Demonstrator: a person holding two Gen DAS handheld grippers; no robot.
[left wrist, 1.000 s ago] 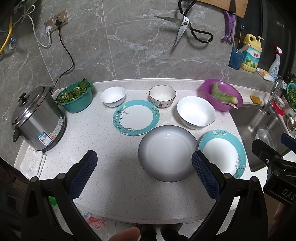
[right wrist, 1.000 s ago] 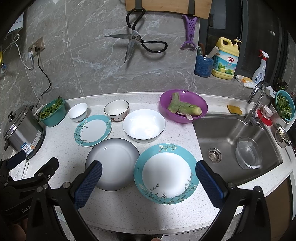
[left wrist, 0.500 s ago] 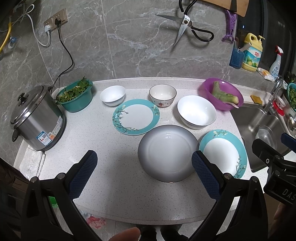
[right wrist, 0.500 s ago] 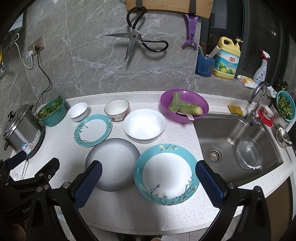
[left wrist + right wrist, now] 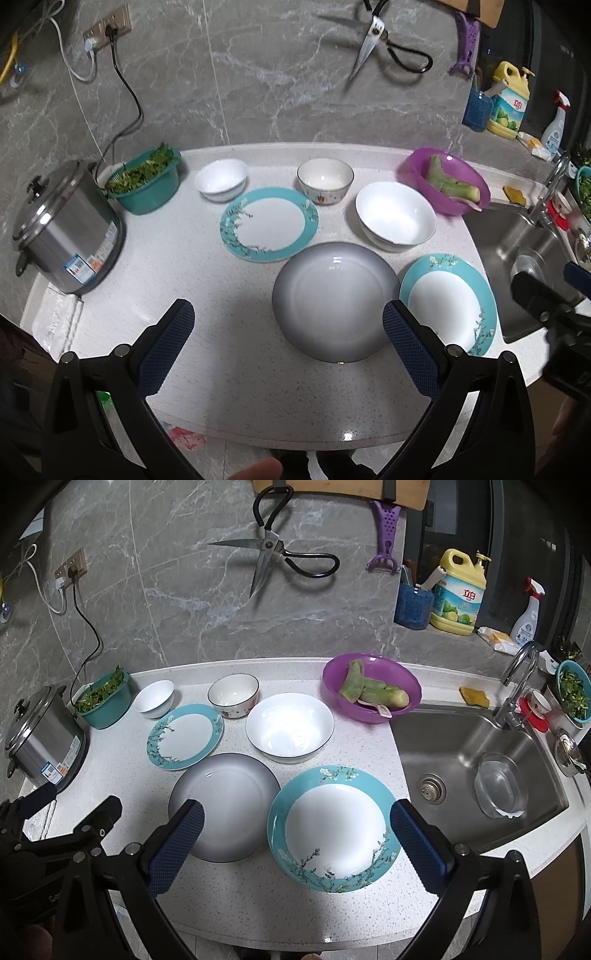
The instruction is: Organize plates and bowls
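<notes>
**Right wrist view: nothing stacked yet, both grippers empty**

Your right gripper (image 5: 295, 834) hangs wide open with nothing between its jaws, above the near teal-rimmed plate (image 5: 334, 829). Your left gripper (image 5: 288, 341) is just as wide and empty, above the counter (image 5: 207, 280) by the near edge of the grey plate (image 5: 334, 304).

By the look of things, the task has not begun. Every dish lies alone: the grey plate and the near teal-rimmed plate side by side at the front, a second teal-rimmed plate (image 5: 269, 223) behind them, then the large white bowl (image 5: 395, 217), the patterned bowl (image 5: 325, 181) and the small white bowl (image 5: 221, 180) farther back. All the stacking is left to do.

Around them, the purple bowl (image 5: 371, 692) of vegetables sits just beside the large white bowl, and the sink (image 5: 476, 771) opens close to your right. The green basket (image 5: 147, 181) and steel cooker (image 5: 66, 229) crowd the far left.
</notes>
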